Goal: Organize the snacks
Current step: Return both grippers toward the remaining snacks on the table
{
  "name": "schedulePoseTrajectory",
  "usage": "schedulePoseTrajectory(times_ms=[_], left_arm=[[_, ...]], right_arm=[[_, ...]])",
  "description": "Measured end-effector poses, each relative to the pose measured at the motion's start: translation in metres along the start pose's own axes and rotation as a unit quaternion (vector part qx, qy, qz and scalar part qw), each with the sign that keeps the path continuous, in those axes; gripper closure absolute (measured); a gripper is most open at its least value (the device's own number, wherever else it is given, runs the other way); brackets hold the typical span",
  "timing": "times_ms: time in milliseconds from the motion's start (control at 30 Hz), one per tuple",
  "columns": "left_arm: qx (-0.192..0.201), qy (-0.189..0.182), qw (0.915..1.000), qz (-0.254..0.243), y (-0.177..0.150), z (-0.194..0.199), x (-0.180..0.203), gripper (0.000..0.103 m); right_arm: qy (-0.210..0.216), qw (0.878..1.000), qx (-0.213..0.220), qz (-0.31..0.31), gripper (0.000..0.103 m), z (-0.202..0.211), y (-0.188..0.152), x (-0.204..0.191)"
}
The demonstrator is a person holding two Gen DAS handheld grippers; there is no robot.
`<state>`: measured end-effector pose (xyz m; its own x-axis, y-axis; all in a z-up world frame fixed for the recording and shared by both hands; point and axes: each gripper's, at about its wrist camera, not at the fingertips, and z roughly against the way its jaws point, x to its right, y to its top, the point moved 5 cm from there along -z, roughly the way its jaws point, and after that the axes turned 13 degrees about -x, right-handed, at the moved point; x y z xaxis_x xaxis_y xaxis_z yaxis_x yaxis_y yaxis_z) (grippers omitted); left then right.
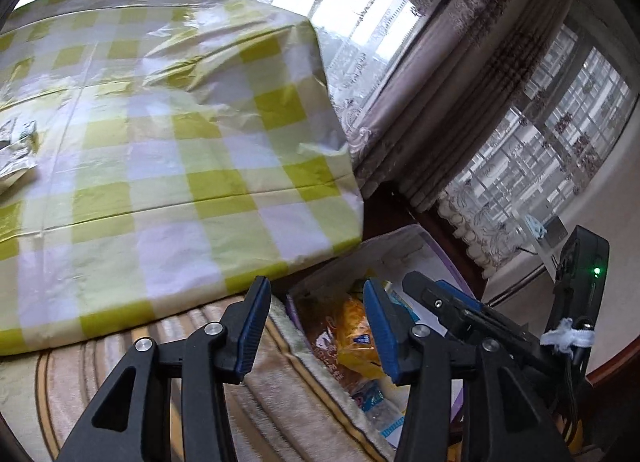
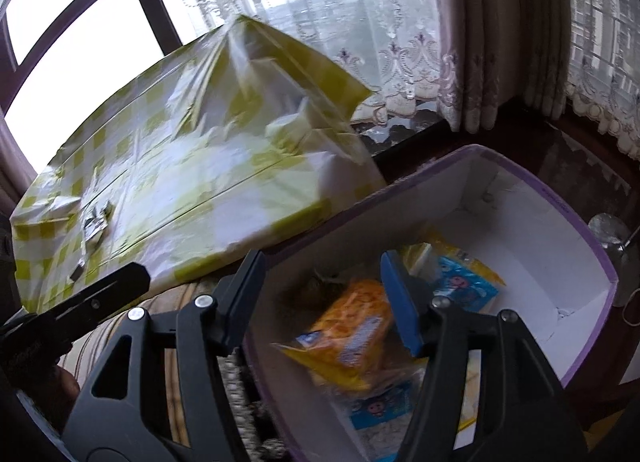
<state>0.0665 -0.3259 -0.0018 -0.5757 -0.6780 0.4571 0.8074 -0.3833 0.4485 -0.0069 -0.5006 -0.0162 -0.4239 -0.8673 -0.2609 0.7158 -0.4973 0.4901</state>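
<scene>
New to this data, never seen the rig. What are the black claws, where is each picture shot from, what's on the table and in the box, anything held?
There is no robot: a person holds a two-finger gripper in each hand, each with a fisheye camera looking along its fingers. One picture is from the left gripper, the other from the right gripper. Both stand open with nothing between the fingers. A green-and-white checked tablecloth covers the table, with a small crumpled wrapper on it. Beside it, lower down, sits a purple-rimmed white box holding an orange snack bag and blue-and-yellow packets.
</scene>
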Motion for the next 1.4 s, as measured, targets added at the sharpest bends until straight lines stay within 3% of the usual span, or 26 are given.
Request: schedulePoseTrajectory(times_ms=[400, 700, 900, 1300, 1367, 1400], left_arm=[[0.046, 0.032, 0.9954, 0.078, -0.010, 0.048, -0.083, 0.054], [0.084, 0.096, 0.9817, 0.142, -0.026, 0.112, -0.178, 0.054], [0.093, 0.145, 0.9751, 0.140, -0.017, 0.136, -0.225, 0.054], [0.004, 0.231, 0.9718, 0.049, 0.018, 0.100, -0.258, 0.054], [-0.012, 0.230, 0.9723, 0.042, 0.018, 0.092, -0.260, 0.060], [-0.021, 0.227, 0.9728, 0.041, 0.017, 0.087, -0.262, 0.071]], right_arm=[[0.028, 0.996, -0.022, 0.081, 0.040, -0.017, -0.006, -0.093], [0.030, 0.987, -0.054, 0.151, 0.040, -0.042, -0.010, -0.158], [0.034, 0.981, -0.069, 0.177, 0.038, -0.058, -0.008, -0.187], [0.076, 0.976, -0.088, 0.183, 0.035, -0.082, -0.003, -0.241], [0.082, 0.973, -0.093, 0.195, 0.035, -0.088, -0.005, -0.257], [0.085, 0.971, -0.097, 0.202, 0.035, -0.092, -0.006, -0.267]])
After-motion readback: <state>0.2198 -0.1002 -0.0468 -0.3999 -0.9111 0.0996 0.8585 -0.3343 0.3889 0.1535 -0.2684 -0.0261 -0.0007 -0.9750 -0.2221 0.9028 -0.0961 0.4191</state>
